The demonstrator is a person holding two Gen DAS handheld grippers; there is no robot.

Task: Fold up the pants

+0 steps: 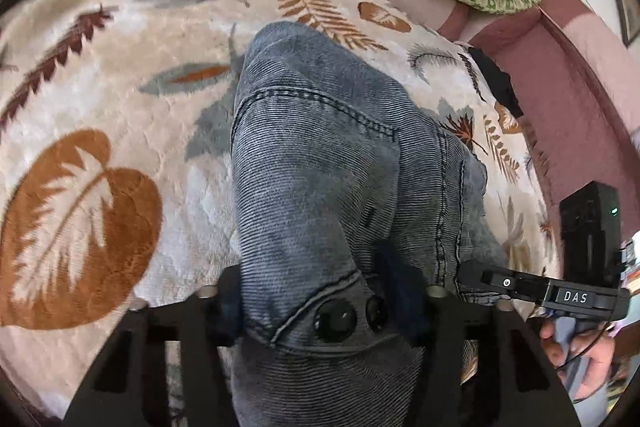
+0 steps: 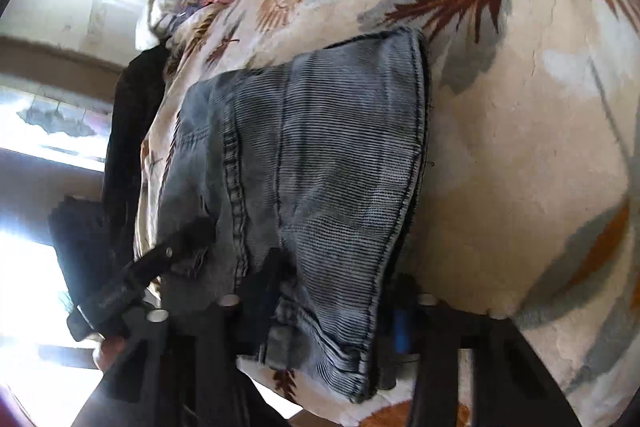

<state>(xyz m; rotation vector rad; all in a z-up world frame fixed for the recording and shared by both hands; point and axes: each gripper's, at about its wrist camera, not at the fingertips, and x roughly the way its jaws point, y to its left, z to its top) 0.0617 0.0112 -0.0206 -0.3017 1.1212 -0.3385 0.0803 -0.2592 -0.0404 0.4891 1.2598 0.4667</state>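
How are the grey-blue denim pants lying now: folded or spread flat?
Folded, not spread: the grey-blue denim pants lie doubled in layers on the leaf-patterned cream blanket, and both tongs hold one end.

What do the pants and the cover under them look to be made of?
Pants: likely washed grey-blue denim, matte, with fine ribbed weave, contrast stitched seams and dark metal-looking buttons. Cover: seemingly plush fleece blanket, fuzzy nap, printed leaves.

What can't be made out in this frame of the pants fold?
- Left wrist view: the left tool has its tips buried in the jeans; the waistband runs off the bottom edge.
- Right wrist view: the right tool is wrapped in denim; window glare washes out the left side.
- Neither view shows the pant legs or the whole fold.
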